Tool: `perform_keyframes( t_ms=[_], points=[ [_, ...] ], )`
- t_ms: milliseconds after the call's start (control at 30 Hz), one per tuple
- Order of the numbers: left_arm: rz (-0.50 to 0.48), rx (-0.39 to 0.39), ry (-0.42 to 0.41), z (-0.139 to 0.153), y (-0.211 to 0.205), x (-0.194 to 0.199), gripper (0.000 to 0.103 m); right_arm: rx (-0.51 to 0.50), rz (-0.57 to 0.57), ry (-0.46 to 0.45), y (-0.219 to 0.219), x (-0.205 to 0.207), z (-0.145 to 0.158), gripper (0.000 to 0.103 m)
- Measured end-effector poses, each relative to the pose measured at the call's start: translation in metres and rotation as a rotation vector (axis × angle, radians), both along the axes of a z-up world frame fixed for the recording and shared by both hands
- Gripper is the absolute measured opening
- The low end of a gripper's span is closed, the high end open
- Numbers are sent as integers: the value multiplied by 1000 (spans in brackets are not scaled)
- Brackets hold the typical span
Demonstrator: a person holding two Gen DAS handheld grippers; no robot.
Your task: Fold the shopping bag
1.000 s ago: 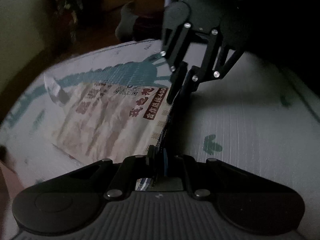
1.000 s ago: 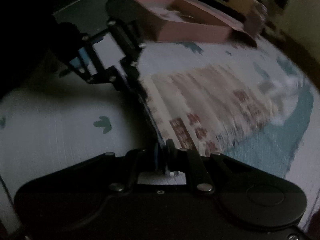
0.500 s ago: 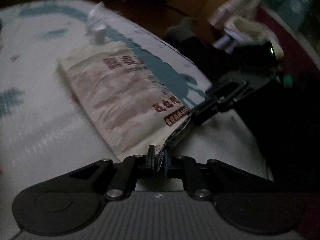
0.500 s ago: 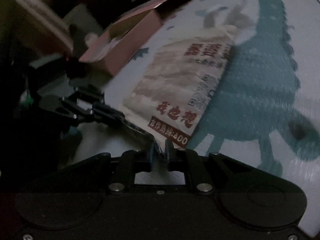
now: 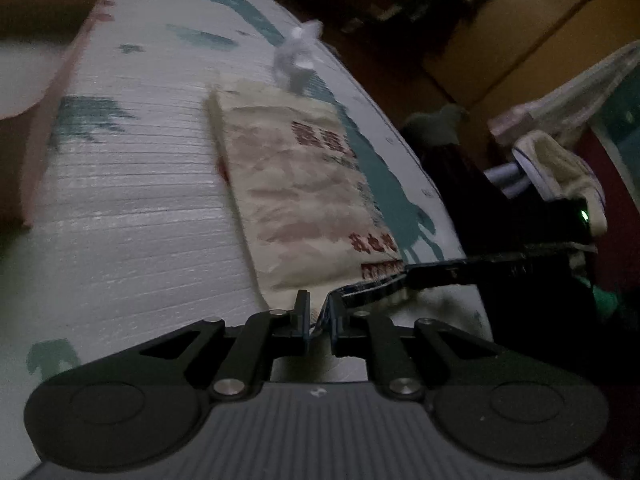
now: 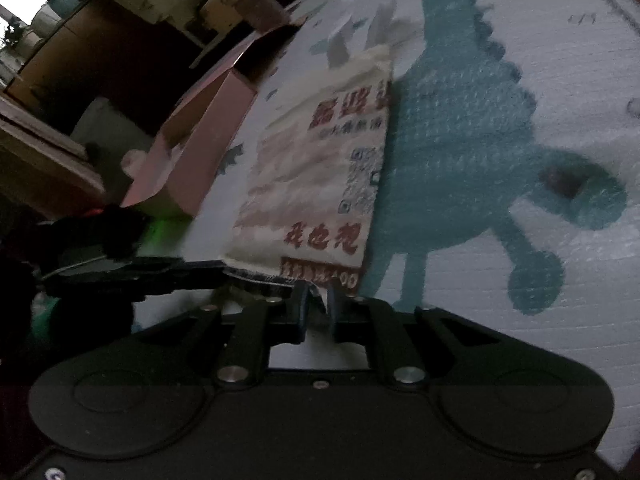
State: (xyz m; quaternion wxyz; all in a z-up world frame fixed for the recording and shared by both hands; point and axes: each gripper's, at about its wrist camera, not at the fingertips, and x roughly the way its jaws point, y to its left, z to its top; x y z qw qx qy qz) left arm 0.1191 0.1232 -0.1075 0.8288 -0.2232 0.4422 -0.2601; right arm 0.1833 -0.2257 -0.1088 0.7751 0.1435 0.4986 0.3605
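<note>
The shopping bag [image 5: 296, 184], cream with pink blotches and red characters, lies flat and folded lengthwise on a white mat printed with teal dinosaurs [image 5: 132, 216]. Its white handles [image 5: 298, 58] trail off the far end. My left gripper [image 5: 320, 312] is shut on the bag's near edge at its left corner. In the right wrist view the same bag [image 6: 316, 168] stretches away, and my right gripper [image 6: 318, 308] is shut on the near edge at its right corner. Each gripper shows in the other's view, low over the mat: the right one [image 5: 460, 272], the left one [image 6: 152, 270].
An open pink cardboard box [image 6: 192, 152] sits on the mat beside the bag, also seen at the left as the pink cardboard box [image 5: 44, 92]. Beyond the mat's edge are dark floor, wooden furniture [image 5: 500, 40] and piled cloth [image 5: 560, 168].
Both grippers have rolled round while keeping hold of the bag's near edge. The bag, held up on edge between them a second ago, now lies flat on the mat.
</note>
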Motion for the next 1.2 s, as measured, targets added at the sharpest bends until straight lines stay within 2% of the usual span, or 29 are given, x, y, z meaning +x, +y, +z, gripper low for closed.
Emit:
perform_keyframes(
  t_ms=[100,233,367,500,633,700,800,933,1033,1133,1200],
  points=[
    [89,-33,28,-3,7,-3,10,-66,-1,-78,7,-7,6,4],
    [98,17,10,0,-1,-3,10,-147,21,-184,17,-17,11,4],
    [46,206,-79,13,-27,-10,10,-228,65,-283,26,-26,14,4],
    [49,297,-117,16,-43,-16,10,-299,107,-373,35,-32,14,4],
    [0,445,-186,20,-64,-23,11,-369,147,-450,45,-39,14,7],
    [-35,548,-232,22,-78,-29,12,-410,171,-493,50,-45,15,10],
    [-81,628,-272,24,-87,-33,12,-435,182,-518,53,-48,15,12],
    [-84,651,-272,26,-81,-36,12,-458,193,-538,55,-50,16,12],
    [-44,689,-299,34,-76,-40,13,-459,191,-538,56,-52,17,12],
    [32,681,-411,54,-70,-49,13,-458,186,-536,57,-54,17,12],
    [29,664,-476,61,-76,-54,13,-453,182,-531,58,-54,16,12]
  ],
)
